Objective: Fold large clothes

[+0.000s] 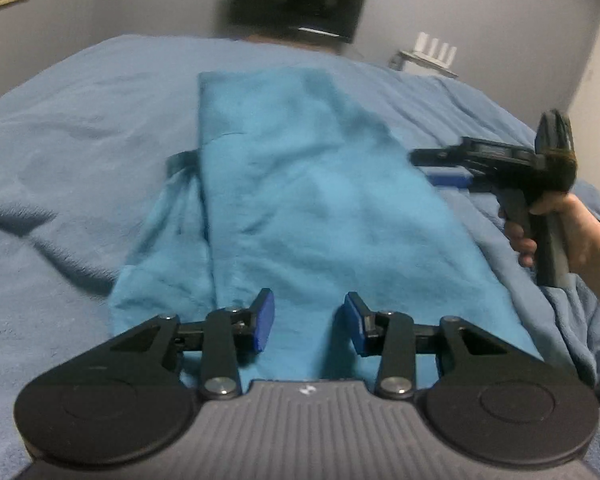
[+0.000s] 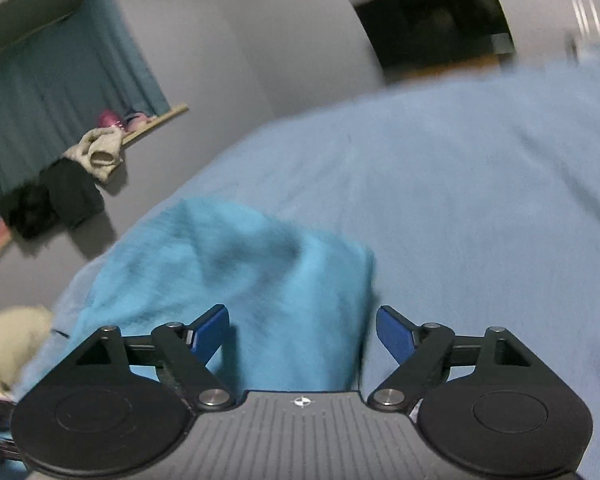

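Note:
A teal garment [image 1: 300,200] lies folded lengthwise into a long strip on the blue bed cover [image 1: 80,160]. A loose part sticks out on its left side. My left gripper [image 1: 309,322] is open and empty just above the garment's near end. My right gripper [image 1: 440,168] shows at the garment's right edge, held in a hand. In the right wrist view the right gripper [image 2: 302,334] is open and empty over the teal garment [image 2: 240,272]. That view is blurred.
A dark cabinet [image 1: 300,0] stands against the wall beyond the bed. A white router [image 1: 432,50] sits on a small shelf at the right. Clothes [image 2: 72,176] hang from a wooden ledge by a curtain [image 2: 60,92]. A beige cloth [image 2: 12,340] lies at the left.

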Tool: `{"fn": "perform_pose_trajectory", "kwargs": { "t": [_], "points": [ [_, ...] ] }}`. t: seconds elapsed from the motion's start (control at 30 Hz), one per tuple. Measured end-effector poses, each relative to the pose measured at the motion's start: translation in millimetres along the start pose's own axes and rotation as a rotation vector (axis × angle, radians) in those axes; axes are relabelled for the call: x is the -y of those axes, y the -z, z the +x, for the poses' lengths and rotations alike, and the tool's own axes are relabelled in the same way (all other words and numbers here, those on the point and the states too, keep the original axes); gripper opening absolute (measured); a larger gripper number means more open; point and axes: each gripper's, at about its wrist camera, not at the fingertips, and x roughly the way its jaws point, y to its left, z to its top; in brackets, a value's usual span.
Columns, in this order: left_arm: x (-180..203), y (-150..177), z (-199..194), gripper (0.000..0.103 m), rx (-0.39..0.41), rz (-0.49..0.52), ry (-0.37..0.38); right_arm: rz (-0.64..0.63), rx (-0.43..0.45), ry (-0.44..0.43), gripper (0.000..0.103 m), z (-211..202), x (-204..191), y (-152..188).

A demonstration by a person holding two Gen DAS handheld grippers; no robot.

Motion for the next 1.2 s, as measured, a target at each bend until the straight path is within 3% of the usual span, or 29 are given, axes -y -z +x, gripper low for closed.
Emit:
{"fn": "perform_pose_trajectory", "kwargs": {
  "t": [0.17, 0.4, 0.6, 0.63, 0.8, 0.97, 1.2],
  "points": [
    [-11.5, -2.8, 11.6, 0.038, -0.023, -0.031, -0.008, 0.230, -0.106, -0.207, 0.091, 35.5, 41.7, -1.4],
    [-20.7, -6.9, 23.1, 0.038, -0.042, -0.059, 0.006, 0.316, -0.185, -0.310, 0.102, 93.4, 65.0, -3.6],
    [-24.2, -8.9, 27.9, 0.038, -0.049, -0.067, 0.007, 0.304, -0.174, -0.329, 0.102, 136.4, 57.2, 0.0],
    [-25.3, -8.4, 27.1, 0.038, -0.050, -0.071, 0.009, 0.300, -0.161, -0.331, 0.100, 129.7, 58.1, 2.5],
    [-21.0, -7.8, 24.7, 0.038, -0.056, -0.059, 0.010, 0.261, -0.053, -0.326, 0.072, 98.8, 46.0, 11.4],
    [-9.4, -11.6, 33.0, 0.038, -0.042, -0.053, 0.054, 0.268, 0.096, -0.289, 0.062, 37.8, 44.8, 30.0],
    [55.8, -26.7, 72.0, 0.038, -0.020, 0.084, 0.087, 0.312, 0.181, -0.193, 0.058, -42.9, 90.9, 23.7]
  ]
}}
